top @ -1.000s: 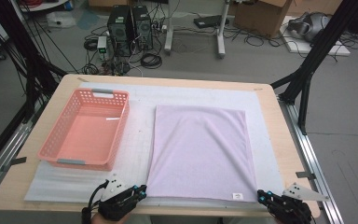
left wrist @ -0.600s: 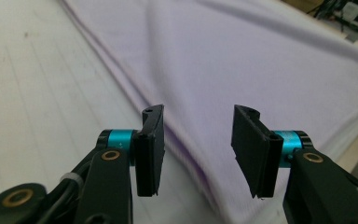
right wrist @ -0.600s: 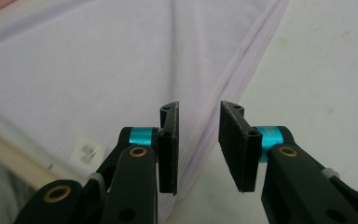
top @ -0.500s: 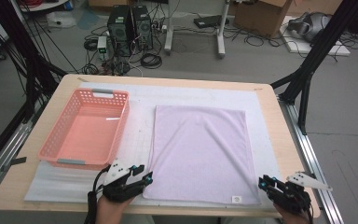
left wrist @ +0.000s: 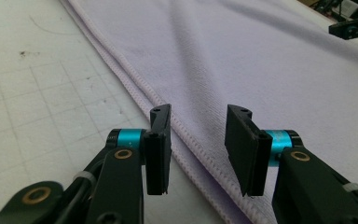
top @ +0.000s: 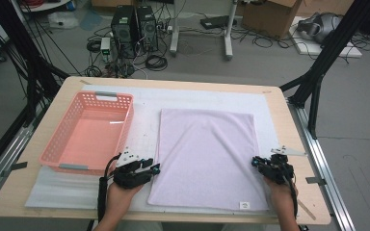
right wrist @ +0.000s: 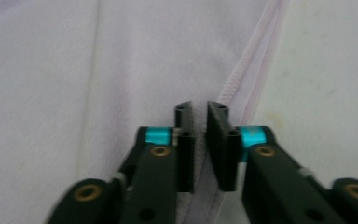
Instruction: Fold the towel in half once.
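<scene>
A lilac towel (top: 207,154), folded, lies flat on the white mat (top: 144,108). My left gripper (top: 156,167) is at the towel's left edge, about level with its lower third. In the left gripper view its jaws (left wrist: 199,110) stand apart over the doubled hem (left wrist: 186,135); they have just opened and drawn in a little, and the pads press on nothing. My right gripper (top: 254,161) is at the towel's right edge. In the right gripper view its jaws (right wrist: 201,107) have just closed to a thin slit above the hem (right wrist: 247,70), and the towel (right wrist: 74,70) lies flat there.
A pink plastic basket (top: 125,126), with nothing in it, stands left of the towel on the mat. A small white label (top: 244,205) marks the towel's near right corner. The wooden table (top: 283,126) ends just right of my right hand. Cables and computers are on the floor beyond.
Both hands have come forward from the table's near edge to the towel's two side edges. The left jaws have opened from shut; the right jaws show a narrow slit.
</scene>
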Demonstrator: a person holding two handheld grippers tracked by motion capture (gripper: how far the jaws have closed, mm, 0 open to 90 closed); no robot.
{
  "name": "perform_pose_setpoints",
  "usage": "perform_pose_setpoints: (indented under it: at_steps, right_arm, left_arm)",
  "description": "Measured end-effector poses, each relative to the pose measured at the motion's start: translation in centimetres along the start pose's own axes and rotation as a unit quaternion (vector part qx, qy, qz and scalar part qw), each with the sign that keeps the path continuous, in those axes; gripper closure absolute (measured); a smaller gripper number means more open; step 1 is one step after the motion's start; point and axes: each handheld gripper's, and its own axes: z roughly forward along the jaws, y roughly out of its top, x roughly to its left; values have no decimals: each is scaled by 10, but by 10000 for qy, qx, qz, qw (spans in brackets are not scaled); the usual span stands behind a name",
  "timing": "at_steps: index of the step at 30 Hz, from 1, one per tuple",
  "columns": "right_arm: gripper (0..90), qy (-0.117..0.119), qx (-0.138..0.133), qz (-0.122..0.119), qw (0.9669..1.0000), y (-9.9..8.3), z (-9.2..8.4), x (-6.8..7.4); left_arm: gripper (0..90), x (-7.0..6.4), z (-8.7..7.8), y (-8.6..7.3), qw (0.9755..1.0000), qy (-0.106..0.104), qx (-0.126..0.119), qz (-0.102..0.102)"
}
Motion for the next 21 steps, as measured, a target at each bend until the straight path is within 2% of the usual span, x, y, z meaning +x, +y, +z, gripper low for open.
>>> perform_pose_setpoints:
  at_steps: [1, 2, 3, 4, 6, 11, 14, 15, 17, 18, 20, 21]
  right_arm:
    - [866, -203, 58, -33, 9998, 2, -1, 0]
    - [867, -603, 40, -110, 9981, 2, -4, 0]
    - [865, -664, 20, -111, 9977, 0, -7, -2]
    - [838, -573, -28, 44, 9983, -2, -8, -5]
    - [729, -554, -119, 53, 9984, -5, -11, -5]
    - [707, -227, -330, 129, 9991, -7, -21, -6]
    - [694, -86, -387, 141, 9991, -8, -23, -6]
    - [693, -30, -385, 144, 9992, -9, -24, -6]
    - [689, -7, -404, 122, 9991, -9, -26, -6]
    - [689, 9, -417, 119, 9991, -9, -26, -6]
    - [690, 2, -421, 127, 9990, -9, -26, -6]
    - [689, -15, -443, 111, 9990, -9, -26, -7]
  left_arm:
    - [620, 0, 0, 0, 10000, 36, -4, -16]
    - [625, 0, -1, 0, 10000, 79, -9, -39]
    - [630, 1, -1, 1, 9999, 97, -15, -53]
    - [630, 2, 0, 2, 9999, 126, -3, -51]
    - [629, 5, 2, 5, 9998, 198, 50, -73]
    - [627, 16, 20, 19, 9990, 303, 265, -196]
    - [644, 19, 32, 24, 9987, 334, 224, -300]
    - [658, 19, 35, 25, 9986, 329, 281, -303]
    - [676, 16, 45, 26, 9973, 426, 592, -122]
    - [698, 14, 46, 27, 9971, 510, 565, -43]
    - [808, 10, 48, 29, 9956, 632, 654, 212]
    - [836, 9, 47, 30, 9948, 754, 654, 212]
